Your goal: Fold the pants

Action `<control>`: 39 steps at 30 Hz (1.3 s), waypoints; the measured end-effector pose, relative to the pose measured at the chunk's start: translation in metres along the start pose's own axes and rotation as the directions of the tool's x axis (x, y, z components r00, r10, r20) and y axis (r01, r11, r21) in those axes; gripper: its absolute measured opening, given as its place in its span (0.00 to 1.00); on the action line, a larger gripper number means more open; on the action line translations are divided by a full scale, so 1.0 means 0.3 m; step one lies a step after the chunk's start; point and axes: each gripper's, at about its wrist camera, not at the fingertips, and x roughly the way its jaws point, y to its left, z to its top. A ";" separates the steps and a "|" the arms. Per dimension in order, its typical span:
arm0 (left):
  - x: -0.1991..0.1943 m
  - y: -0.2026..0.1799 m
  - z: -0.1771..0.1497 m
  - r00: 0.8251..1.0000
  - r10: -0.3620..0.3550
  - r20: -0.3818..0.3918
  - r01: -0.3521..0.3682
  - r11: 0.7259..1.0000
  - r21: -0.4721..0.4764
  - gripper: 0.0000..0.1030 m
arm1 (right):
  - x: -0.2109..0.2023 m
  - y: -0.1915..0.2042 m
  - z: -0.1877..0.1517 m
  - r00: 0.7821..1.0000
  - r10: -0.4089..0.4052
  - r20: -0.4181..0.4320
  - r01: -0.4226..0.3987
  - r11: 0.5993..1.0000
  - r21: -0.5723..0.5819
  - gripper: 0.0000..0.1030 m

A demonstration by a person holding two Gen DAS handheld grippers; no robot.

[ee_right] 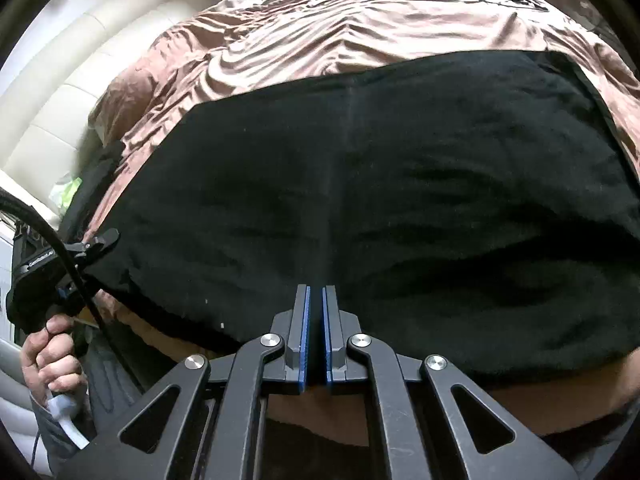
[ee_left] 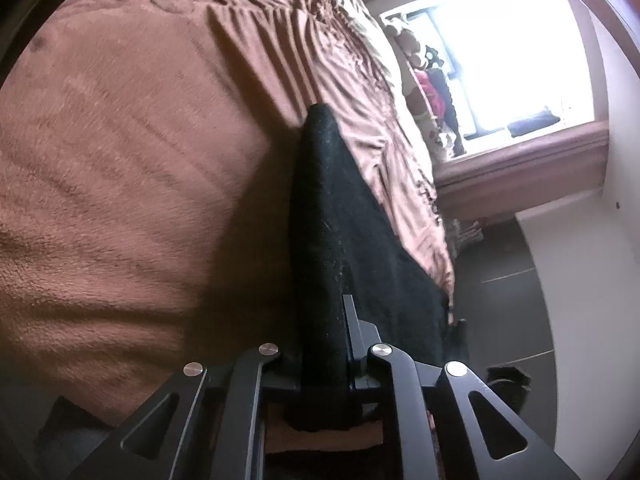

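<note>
We see a bed (ee_right: pixel 304 36) spread with 2 brown covers: a plush, matted fleece blanket (ee_left: pixel 120 168) filling the left wrist view from 7 to 11 o'clock, and a thinner, shinier crumpled sheet (ee_right: pixel 320 28) beyond it toward 12 o'clock in the right wrist view. A padded cream headboard (ee_right: pixel 68 92) with stitched panels curves at 10 o'clock there.

The black pants (ee_right: pixel 400 200) lie across the sheet as a broad, soft, lint-flecked slab, with a faint vertical seam near the middle and the near edge drooping toward the camera.

Our left gripper (ee_left: pixel 320 344) is clamped on an edge of the pants, the dark cloth rising between its black fingers as a tall narrow wedge toward 12 o'clock.

Our right gripper (ee_right: pixel 316 320) has its blue-lined pads (ee_right: pixel 306 320) nearly together, a thin slit between them; they appear to sit just short of the pants' near edge, though we cannot be sure whether cloth is caught.

At 8 o'clock in the right wrist view a bare hand (ee_right: pixel 48 356) grips the other tool's handle.
</note>
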 end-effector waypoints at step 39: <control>0.323 -0.958 -0.191 0.985 -0.064 -0.158 0.132 0.874 0.468 0.13 | -0.484 -0.614 -0.246 0.941 0.099 0.324 -0.194 0.942 0.273 0.52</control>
